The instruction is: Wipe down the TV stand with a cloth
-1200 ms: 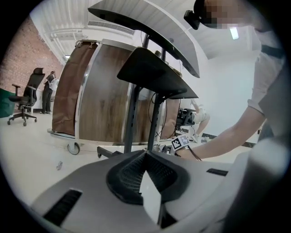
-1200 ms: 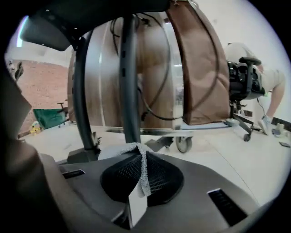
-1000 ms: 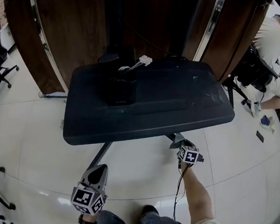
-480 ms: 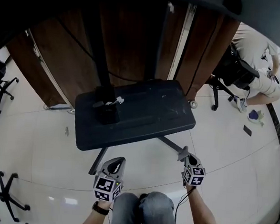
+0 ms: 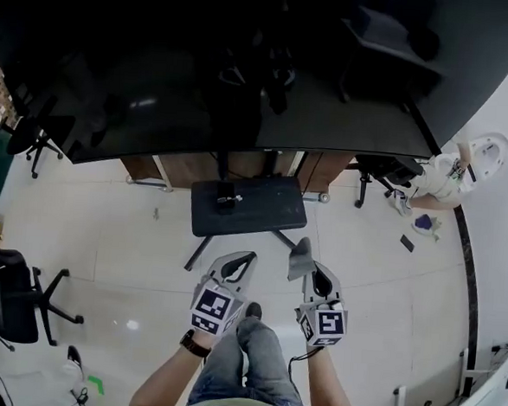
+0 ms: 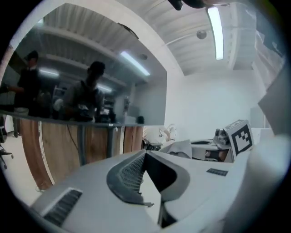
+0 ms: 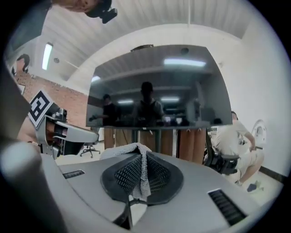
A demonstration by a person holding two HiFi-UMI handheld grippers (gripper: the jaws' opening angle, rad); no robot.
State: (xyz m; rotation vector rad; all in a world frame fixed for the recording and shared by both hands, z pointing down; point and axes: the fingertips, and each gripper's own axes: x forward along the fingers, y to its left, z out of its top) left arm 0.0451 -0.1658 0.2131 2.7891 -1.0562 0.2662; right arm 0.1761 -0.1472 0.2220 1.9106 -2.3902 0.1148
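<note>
Right tongs (image 5: 308,271) pinched shut on the grey cloth (image 5: 300,256), which sticks up past the tips. Left tongs (image 5: 241,262) closed, tips meeting, nothing between. Both over the floor (image 5: 129,250). Stand (image 5: 262,217) well apart at 12 o'clock, under the TV (image 5: 202,81).

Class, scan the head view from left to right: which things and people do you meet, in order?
Black office chair at bottom left → left claw → right claw → person by the right wall.
</note>
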